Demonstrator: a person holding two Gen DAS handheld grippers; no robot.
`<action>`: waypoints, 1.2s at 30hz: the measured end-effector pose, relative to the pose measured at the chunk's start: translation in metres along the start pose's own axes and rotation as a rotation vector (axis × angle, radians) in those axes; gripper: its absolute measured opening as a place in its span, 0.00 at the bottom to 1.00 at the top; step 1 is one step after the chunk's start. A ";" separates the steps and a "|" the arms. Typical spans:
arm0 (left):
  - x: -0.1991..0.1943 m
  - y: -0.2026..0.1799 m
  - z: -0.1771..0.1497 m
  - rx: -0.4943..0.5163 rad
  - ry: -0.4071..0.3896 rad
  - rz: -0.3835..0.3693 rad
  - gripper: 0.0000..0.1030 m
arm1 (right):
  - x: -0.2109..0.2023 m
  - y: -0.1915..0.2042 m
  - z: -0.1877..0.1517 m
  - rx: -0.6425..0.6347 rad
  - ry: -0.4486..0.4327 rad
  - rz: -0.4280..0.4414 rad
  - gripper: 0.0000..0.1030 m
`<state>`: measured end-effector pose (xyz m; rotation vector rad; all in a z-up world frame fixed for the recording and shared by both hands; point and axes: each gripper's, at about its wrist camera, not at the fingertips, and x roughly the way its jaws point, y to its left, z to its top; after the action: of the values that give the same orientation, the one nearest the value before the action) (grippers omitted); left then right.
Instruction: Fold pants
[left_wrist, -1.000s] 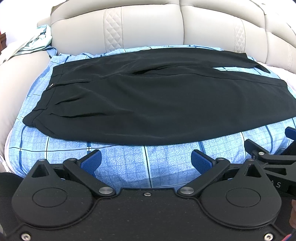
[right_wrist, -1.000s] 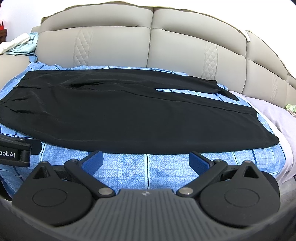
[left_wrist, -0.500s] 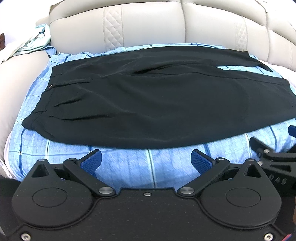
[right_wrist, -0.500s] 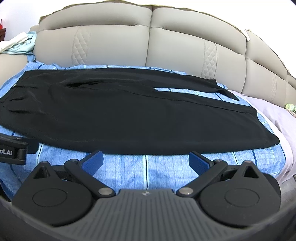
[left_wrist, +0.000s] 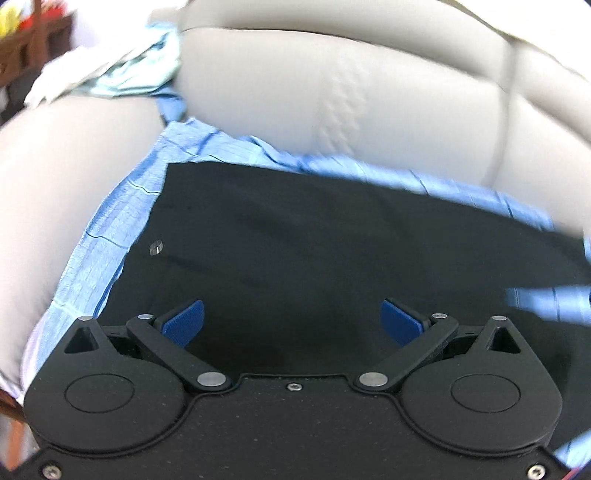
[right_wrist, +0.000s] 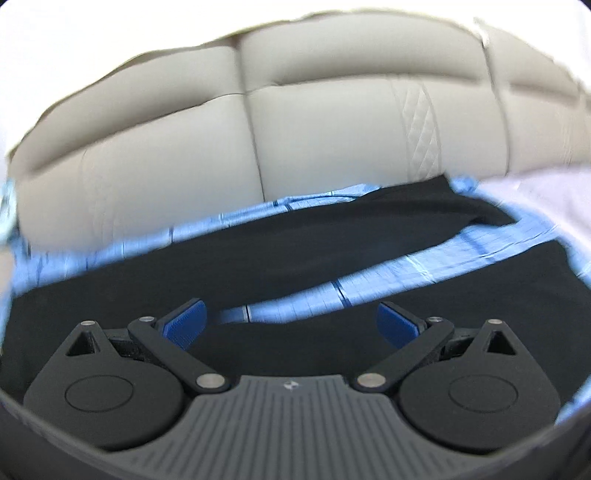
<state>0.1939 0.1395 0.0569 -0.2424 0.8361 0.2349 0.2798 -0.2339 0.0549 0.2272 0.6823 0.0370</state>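
Note:
Black pants (left_wrist: 314, 251) lie flat on a blue checked sheet (left_wrist: 110, 251) on a bed, waist to the left with a small metal button (left_wrist: 156, 247). My left gripper (left_wrist: 293, 321) is open and empty, low over the waist end. In the right wrist view the two legs (right_wrist: 258, 266) spread apart with a strip of sheet (right_wrist: 388, 280) between them. My right gripper (right_wrist: 291, 321) is open and empty, over the near leg close to that gap. Both views are blurred.
A padded grey headboard (left_wrist: 369, 92) (right_wrist: 258, 140) runs along the far side. Pale green and white cloth (left_wrist: 122, 74) lies at the far left on a grey cushion (left_wrist: 55, 177). A white-lilac cover (right_wrist: 535, 192) lies at the far right.
Both grippers have moved forward from in front of the pants to over them, left toward the waist, right toward the leg ends. Both stay open. The pants have not moved.

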 end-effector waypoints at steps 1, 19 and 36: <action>0.011 0.005 0.015 -0.041 0.004 -0.003 0.99 | 0.016 -0.005 0.016 0.043 0.022 0.011 1.00; 0.221 0.061 0.116 -0.456 0.096 0.165 0.95 | 0.273 0.018 0.121 0.082 0.266 -0.290 1.00; 0.240 0.058 0.116 -0.407 0.019 0.338 0.00 | 0.303 0.018 0.117 -0.004 0.236 -0.405 0.09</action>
<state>0.4130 0.2560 -0.0560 -0.4840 0.8410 0.7236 0.5898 -0.2063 -0.0410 0.0772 0.9524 -0.3267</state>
